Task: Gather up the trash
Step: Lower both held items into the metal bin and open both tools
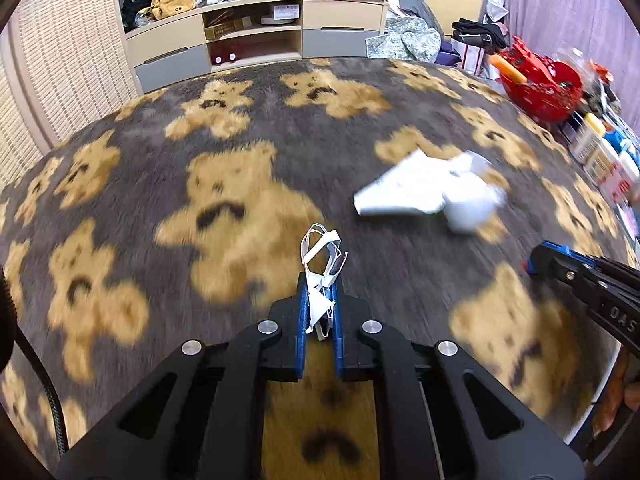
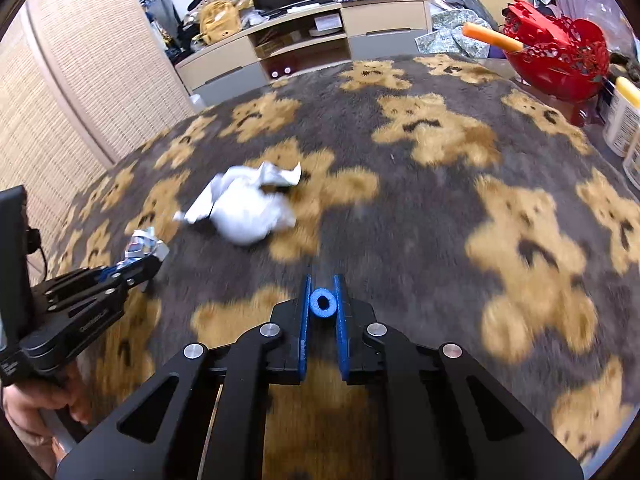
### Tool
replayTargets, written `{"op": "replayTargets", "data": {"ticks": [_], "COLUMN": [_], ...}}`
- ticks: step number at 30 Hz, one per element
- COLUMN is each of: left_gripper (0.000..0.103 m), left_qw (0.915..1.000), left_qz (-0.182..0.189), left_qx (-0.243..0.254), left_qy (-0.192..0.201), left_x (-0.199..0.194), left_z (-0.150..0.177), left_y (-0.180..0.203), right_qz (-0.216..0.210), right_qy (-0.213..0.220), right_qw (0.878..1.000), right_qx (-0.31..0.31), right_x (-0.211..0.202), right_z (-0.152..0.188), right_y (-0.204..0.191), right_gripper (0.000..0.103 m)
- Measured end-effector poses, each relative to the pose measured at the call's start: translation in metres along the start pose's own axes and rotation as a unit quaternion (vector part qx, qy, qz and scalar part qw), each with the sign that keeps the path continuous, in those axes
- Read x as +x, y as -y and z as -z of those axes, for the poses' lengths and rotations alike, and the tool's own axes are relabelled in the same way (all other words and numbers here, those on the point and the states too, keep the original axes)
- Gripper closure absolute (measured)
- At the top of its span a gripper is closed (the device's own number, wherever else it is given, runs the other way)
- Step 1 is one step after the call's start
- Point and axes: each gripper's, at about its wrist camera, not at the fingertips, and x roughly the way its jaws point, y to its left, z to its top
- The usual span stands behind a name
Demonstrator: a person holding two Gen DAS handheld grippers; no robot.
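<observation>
My left gripper (image 1: 320, 292) is shut on a crumpled white wrapper (image 1: 322, 268) and holds it above the teddy-bear rug (image 1: 240, 152). In the right wrist view the same gripper (image 2: 150, 258) shows at the left with the silvery crumpled wrapper (image 2: 142, 246) at its tip. My right gripper (image 2: 322, 286) is shut on a short blue foam tube (image 2: 322, 303); it shows in the left wrist view (image 1: 534, 258) at the right edge. A white crumpled paper and tissue pile (image 1: 436, 194) lies on the rug ahead, also in the right wrist view (image 2: 244, 206).
A red openwork basket (image 2: 560, 56) holding an orange stick (image 2: 490, 38) stands at the rug's right edge, beside bottles and tubs (image 1: 604, 152). A TV cabinet (image 1: 256, 36) runs along the back wall. A woven screen (image 2: 80, 80) is on the left.
</observation>
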Motion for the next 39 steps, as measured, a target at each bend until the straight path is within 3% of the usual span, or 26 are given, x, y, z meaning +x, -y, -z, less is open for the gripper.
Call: {"op": "replayTargets", "data": {"ticks": [6,14,23,30,39], "left_gripper": [0.094,0.094,0.094,0.093,0.093], "left_qw": [0.9999,0.9994,0.9987,0.9983,0.9963], "left_qz": [-0.005,0.019,0.040,0.051,0.067], "left_qx": [0.013,0.007,-0.012,-0.023,-0.046], "left_qy": [0.009,0.027,0.028,0.019,-0.029], "left_x": [-0.052,-0.117,-0.154,-0.162,-0.134], "left_z": [0.037,0.092,0.162,0.218,0.277], "left_y": [0.019,0.049,0.069,0.077,0.080], "right_qz": [-0.017,-0.012,-0.007,-0.017,-0.019], "right_qy": [0.002,0.009,0.001,-0.017,-0.045], "right_qw": [1.000,1.000,0.999,0.998,0.998], "right_qx": [0.009,-0.019,-0.039,-0.051,-0.047], "right_x": [-0.035,-0.092,-0.133,-0.145,-0.127], "right_z": [0.028,0.070,0.129,0.181,0.227], "right_y": [0.000,-0.006,-0.004,-0.009,-0.011], "right_gripper": [0.090,0.090,0.090,0.090,0.090]}}
